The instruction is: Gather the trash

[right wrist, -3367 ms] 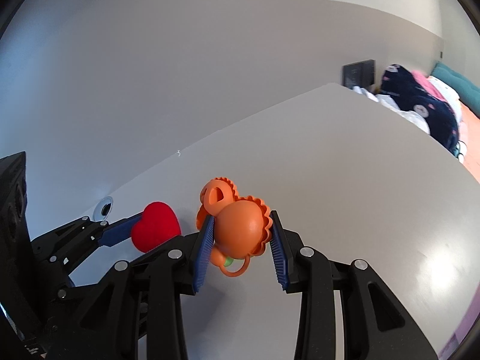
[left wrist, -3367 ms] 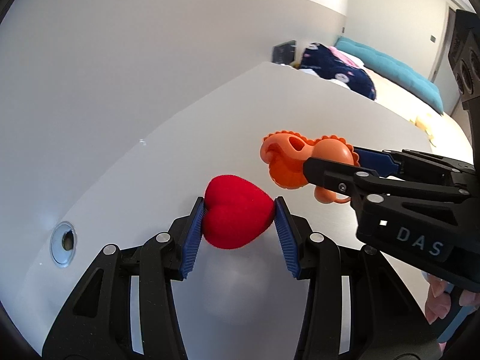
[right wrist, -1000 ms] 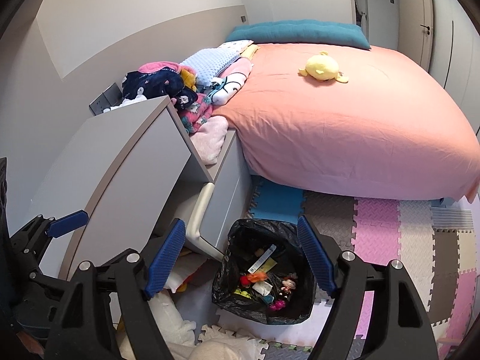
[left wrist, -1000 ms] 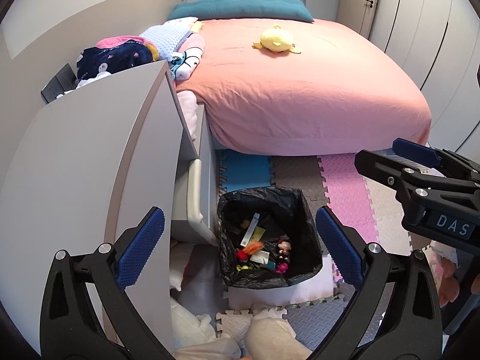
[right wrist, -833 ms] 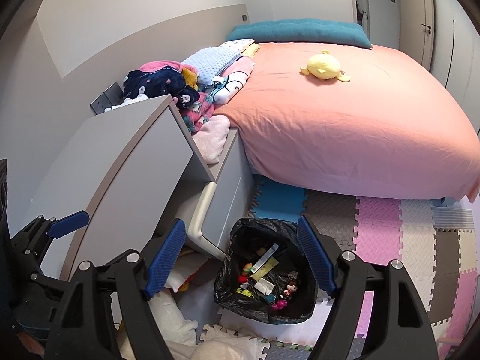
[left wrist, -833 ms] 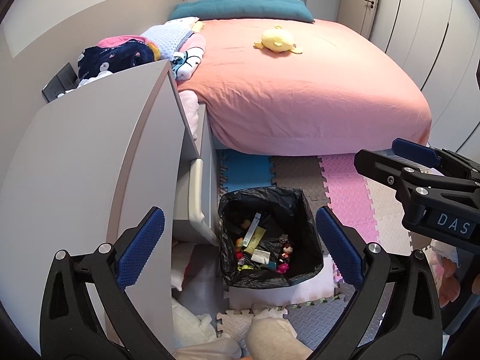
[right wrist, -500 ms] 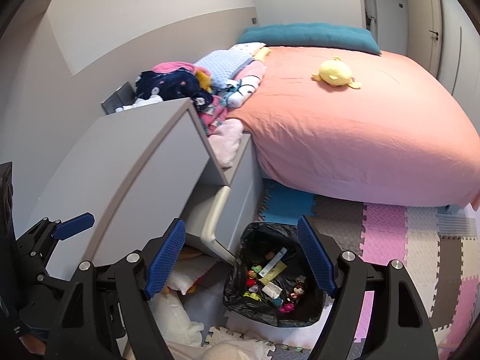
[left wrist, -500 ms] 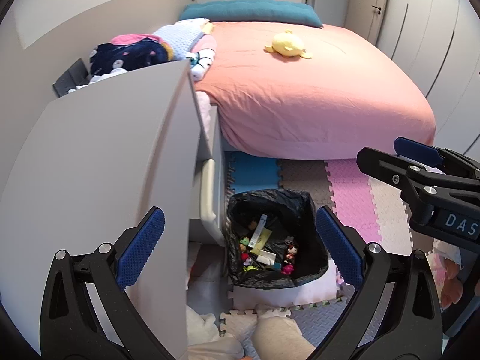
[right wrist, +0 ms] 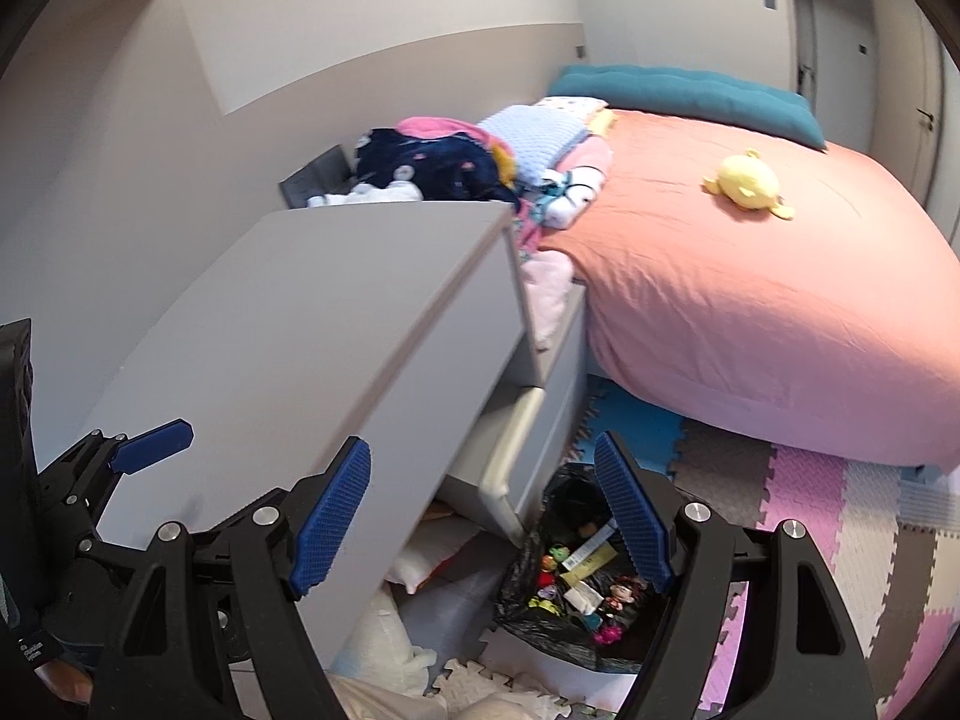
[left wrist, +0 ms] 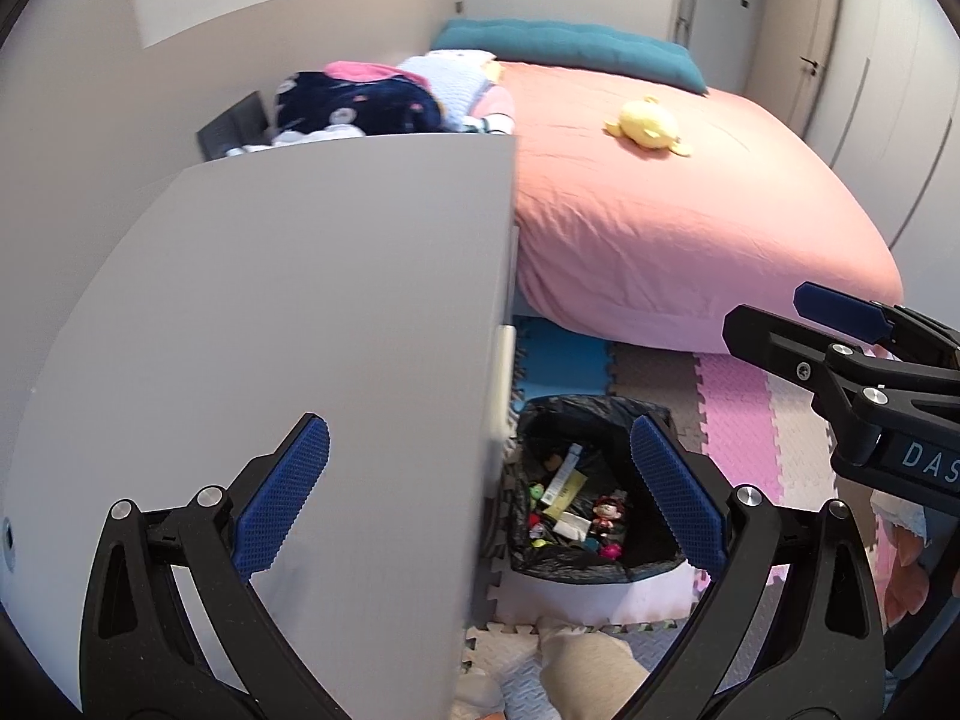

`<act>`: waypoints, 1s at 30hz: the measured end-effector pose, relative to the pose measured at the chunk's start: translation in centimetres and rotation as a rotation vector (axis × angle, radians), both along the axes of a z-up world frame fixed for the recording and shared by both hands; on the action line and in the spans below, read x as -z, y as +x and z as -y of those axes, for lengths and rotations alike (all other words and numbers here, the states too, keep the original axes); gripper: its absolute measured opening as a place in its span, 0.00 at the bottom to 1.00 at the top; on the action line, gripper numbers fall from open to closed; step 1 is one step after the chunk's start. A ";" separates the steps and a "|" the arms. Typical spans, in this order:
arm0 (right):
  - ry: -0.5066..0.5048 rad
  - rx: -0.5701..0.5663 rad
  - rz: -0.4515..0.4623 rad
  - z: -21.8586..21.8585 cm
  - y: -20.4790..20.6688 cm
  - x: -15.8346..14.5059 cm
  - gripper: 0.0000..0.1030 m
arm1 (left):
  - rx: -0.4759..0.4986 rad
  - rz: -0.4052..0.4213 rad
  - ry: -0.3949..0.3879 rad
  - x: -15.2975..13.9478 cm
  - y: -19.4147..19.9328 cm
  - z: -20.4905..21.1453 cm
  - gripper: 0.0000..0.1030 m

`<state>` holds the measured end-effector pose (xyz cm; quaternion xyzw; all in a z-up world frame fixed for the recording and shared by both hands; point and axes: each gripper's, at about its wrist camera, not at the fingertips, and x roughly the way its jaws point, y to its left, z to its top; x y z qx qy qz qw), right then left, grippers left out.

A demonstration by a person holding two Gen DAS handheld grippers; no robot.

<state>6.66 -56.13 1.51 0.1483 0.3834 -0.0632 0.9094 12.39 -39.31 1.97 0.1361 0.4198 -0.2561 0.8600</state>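
A bin lined with a black bag stands on the floor beside the grey desk; small toys and wrappers lie inside it. The same black-bagged bin shows low in the right wrist view. My left gripper hangs open and empty, its left pad over the desk top and its right pad over the bin. My right gripper is open and empty too, above the desk's edge and the bin. The right gripper also juts in at the right of the left wrist view.
A bed with a pink cover, a yellow plush and a teal cushion fills the right. Clothes are piled behind the desk. Foam puzzle mats cover the floor. A grey drawer unit stands between desk and bed.
Both grippers have swung left and a little up, so the desk top fills more of each view and the bin has slid right and lower. Both stay open and empty.
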 end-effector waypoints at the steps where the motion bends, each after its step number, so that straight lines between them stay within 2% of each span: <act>1: 0.001 -0.009 0.001 -0.6 0.3 -0.1 0.75 | -0.009 0.002 -0.002 -0.1 0.1 -0.6 0.94; 16: 0.002 -0.170 0.014 -10.8 4.0 -1.2 0.77 | -0.198 0.019 -0.025 -0.9 0.6 -12.2 0.94; 30: 0.006 -0.317 0.032 -20.7 5.6 -1.9 0.79 | -0.379 0.042 -0.040 -1.6 -0.3 -23.6 0.94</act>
